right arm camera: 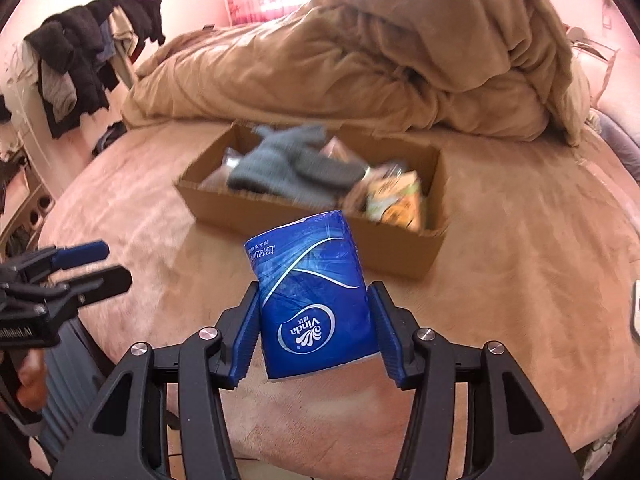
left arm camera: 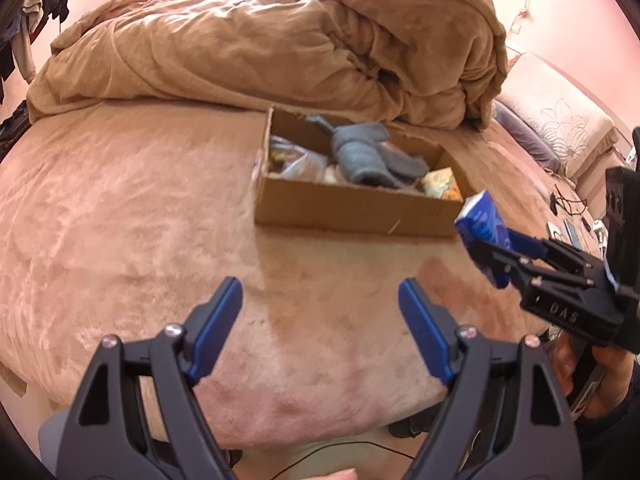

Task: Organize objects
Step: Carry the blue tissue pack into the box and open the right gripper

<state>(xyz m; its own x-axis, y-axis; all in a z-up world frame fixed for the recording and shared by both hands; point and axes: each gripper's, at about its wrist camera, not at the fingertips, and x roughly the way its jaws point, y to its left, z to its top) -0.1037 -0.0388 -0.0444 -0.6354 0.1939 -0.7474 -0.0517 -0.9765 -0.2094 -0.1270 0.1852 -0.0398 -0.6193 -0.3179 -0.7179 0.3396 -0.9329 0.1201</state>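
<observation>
My right gripper [right arm camera: 314, 322] is clamped on a blue Vinda tissue pack [right arm camera: 314, 300], its blue pads pressing the pack's two sides, and the pack hangs in the air above the tan bedspread [right arm camera: 520, 300], near the front wall of the cardboard box [right arm camera: 320, 222] but not over it. From my left wrist camera that same pack [left arm camera: 482, 232] shows at the right, just beside the box's near right corner [left arm camera: 452, 220]. My left gripper [left arm camera: 320, 320] holds nothing; its jaws stand wide apart over bare bedspread, well short of the box. Inside the box lies a grey knitted garment [left arm camera: 372, 156] across the middle, a clear plastic bag [left arm camera: 296, 162] to its left and a yellowish printed packet [left arm camera: 440, 184] in the near right corner. Beyond the box, a brown duvet [left arm camera: 280, 40] is heaped at the far side of the bed. Dark clothes [right arm camera: 92, 52] hang at the far left.
</observation>
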